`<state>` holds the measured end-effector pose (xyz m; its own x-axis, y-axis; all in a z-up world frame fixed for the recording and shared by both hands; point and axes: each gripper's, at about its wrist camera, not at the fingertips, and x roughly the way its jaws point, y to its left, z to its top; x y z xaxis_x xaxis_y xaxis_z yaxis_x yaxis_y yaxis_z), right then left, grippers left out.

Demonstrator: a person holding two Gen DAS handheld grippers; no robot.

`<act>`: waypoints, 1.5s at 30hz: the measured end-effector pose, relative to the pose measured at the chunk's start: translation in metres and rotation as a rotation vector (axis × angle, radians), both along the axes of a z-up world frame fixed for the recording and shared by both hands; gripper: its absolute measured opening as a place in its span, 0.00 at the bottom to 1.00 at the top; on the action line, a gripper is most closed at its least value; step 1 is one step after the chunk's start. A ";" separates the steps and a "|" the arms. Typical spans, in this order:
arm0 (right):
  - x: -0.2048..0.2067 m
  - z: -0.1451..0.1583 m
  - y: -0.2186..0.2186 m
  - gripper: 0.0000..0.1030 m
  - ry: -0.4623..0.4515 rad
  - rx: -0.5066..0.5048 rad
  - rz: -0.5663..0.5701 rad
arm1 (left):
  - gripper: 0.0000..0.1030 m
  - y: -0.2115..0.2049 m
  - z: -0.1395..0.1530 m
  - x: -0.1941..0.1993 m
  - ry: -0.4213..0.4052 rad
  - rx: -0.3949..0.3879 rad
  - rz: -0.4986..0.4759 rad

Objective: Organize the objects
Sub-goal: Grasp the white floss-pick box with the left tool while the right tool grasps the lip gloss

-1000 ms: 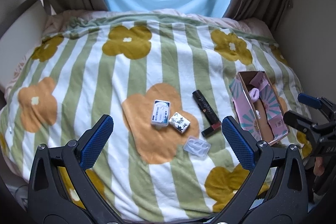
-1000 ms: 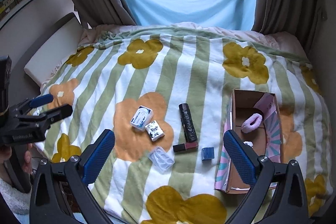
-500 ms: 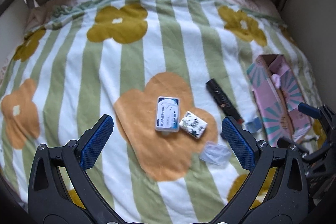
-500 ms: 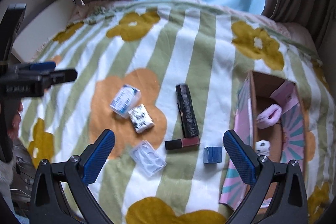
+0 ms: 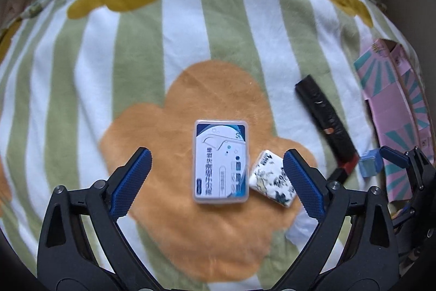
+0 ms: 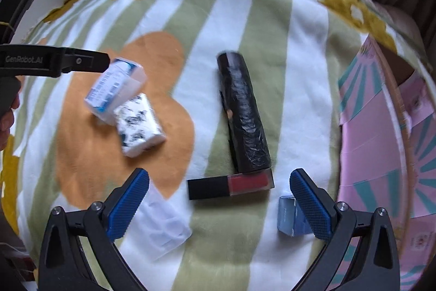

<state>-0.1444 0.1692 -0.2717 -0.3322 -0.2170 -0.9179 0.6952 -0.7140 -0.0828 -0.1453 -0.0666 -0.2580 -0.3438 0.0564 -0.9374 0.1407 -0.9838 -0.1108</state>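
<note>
Blanket (image 5: pixel 81 100) under my wide-open, empty left gripper (image 5: pixel 216 180), framing floss-pick box (image 5: pixel 221 161) and patterned packet (image 5: pixel 272 186). My right gripper (image 6: pixel 219 199), equally spread and empty, frames lipstick (image 6: pixel 231 185); pink box (image 6: pixel 381 141) sits rightmost.

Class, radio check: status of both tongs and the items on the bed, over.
Left tongs open over white-and-blue plastic floss case. Right tongs open over black-and-red lip gloss tube. Patterned tissue pack touching case.
</note>
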 end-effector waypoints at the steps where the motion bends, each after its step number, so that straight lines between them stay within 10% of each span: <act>1: -0.003 -0.005 0.000 1.00 -0.008 0.006 -0.005 | 0.92 0.000 -0.009 -0.004 -0.012 0.006 -0.001; 19: -0.002 -0.037 0.003 0.98 -0.013 0.116 0.043 | 0.57 0.007 -0.066 -0.021 -0.120 0.040 -0.042; 45: 0.009 -0.031 0.033 0.79 -0.104 0.151 -0.002 | 0.56 0.009 -0.055 -0.022 -0.089 0.050 -0.038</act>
<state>-0.1354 0.2025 -0.3025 -0.2339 -0.0732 -0.9695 0.7045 -0.7000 -0.1171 -0.1675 -0.0574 -0.3126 -0.2558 0.1154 -0.9598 0.1146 -0.9822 -0.1486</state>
